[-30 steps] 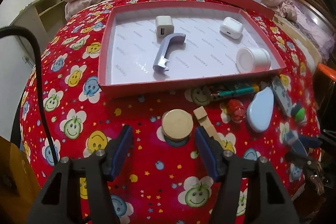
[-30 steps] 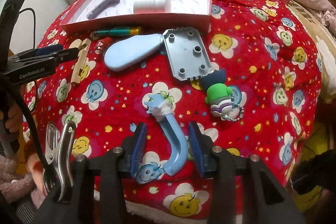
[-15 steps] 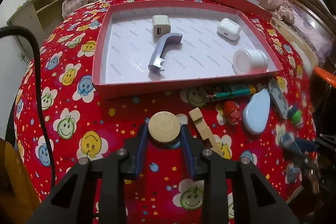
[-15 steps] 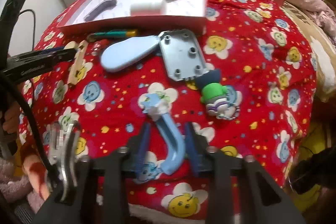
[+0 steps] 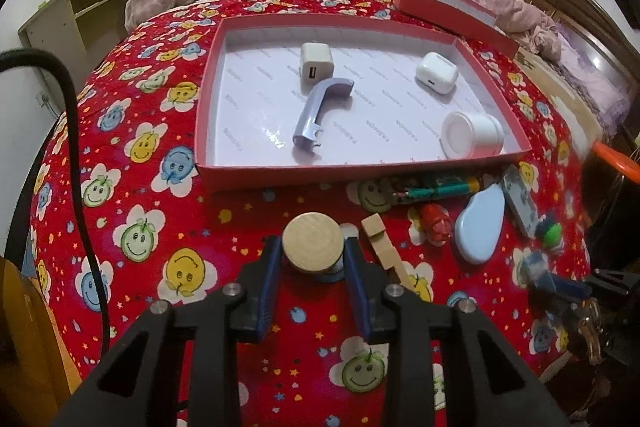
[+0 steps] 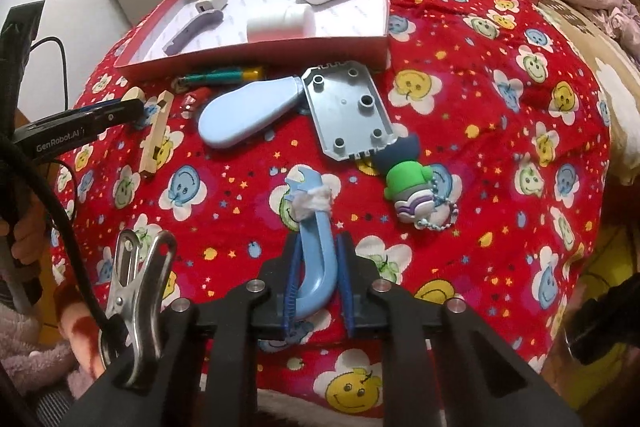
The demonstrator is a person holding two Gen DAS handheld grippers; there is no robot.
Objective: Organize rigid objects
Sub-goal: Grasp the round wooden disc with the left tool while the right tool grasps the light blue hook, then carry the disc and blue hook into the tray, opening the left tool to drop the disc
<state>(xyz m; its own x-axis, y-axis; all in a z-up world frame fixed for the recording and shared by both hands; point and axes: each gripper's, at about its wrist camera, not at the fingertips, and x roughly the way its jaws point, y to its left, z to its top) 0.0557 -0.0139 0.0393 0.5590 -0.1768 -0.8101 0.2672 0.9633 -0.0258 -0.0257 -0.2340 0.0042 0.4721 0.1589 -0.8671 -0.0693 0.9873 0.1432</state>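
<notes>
My left gripper is shut on a round wooden disc just above the red smiley quilt, in front of the red tray. The tray holds a white charger, a grey-blue curved handle, a white earbud case and a white cup on its side. My right gripper is shut on a light blue curved handle with a white wrap near its forked tip. The tray also shows in the right wrist view.
Loose on the quilt lie a wooden block, a green pen, a small red toy, a pale blue oval piece, a grey plate, a green keychain figure and a metal clip. The red lid lies behind the tray.
Both grippers closed: the left one moved forward and shut on the wooden disc, the right one shut on the light blue handle. The tray contents have not moved.
</notes>
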